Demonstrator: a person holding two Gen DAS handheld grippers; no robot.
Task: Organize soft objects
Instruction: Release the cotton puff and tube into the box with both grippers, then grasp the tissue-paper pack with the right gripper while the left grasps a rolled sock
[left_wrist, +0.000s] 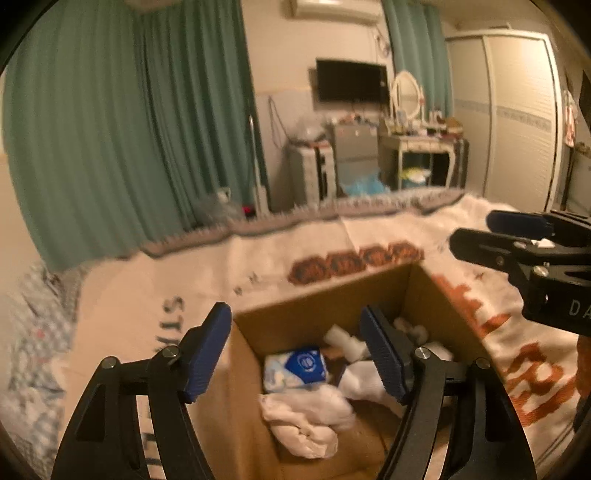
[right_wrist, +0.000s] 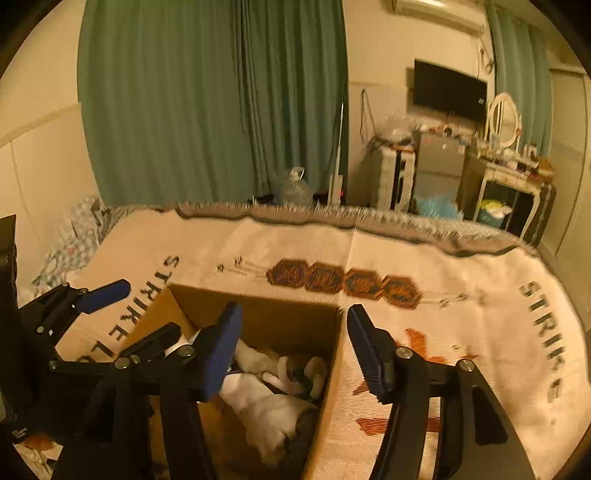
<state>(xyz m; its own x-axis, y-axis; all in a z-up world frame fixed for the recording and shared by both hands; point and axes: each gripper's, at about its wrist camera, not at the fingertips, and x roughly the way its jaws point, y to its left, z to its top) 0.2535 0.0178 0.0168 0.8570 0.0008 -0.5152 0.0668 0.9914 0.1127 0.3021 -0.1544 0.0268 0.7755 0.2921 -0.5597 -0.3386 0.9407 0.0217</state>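
Observation:
An open cardboard box (left_wrist: 325, 295) sits on the bed's cream blanket (left_wrist: 155, 280). Inside lie a blue and white tissue pack (left_wrist: 295, 367), white cloths (left_wrist: 306, 417) and small white rolls (left_wrist: 345, 341). My left gripper (left_wrist: 297, 360) is open and empty, hovering over the box's left side. My right gripper (right_wrist: 291, 354) is open and empty above the box (right_wrist: 258, 317), which here shows a white plush toy (right_wrist: 273, 406). The right gripper also shows in the left wrist view (left_wrist: 480, 232); the left one shows in the right wrist view (right_wrist: 136, 314).
The printed blanket (right_wrist: 443, 317) covers the bed around the box. Green curtains (left_wrist: 129, 129) hang behind the bed. A dresser with mirror (left_wrist: 413, 133), a wall TV (left_wrist: 351, 81) and a wardrobe (left_wrist: 517, 118) stand at the far wall.

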